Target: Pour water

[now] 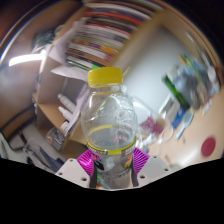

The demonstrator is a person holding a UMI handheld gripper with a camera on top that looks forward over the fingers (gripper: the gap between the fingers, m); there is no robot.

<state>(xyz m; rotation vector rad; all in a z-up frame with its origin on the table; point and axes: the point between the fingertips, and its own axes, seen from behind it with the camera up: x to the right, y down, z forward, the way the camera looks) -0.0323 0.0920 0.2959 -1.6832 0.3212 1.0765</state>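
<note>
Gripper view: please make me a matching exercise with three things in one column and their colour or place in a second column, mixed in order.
Things:
1. bottle cap
2. claw pads
3. bottle

Descriptions:
A. purple
B. clear, between the fingers of the claw
C. yellow

Pairs: 1-C, 2-A, 3-B
</note>
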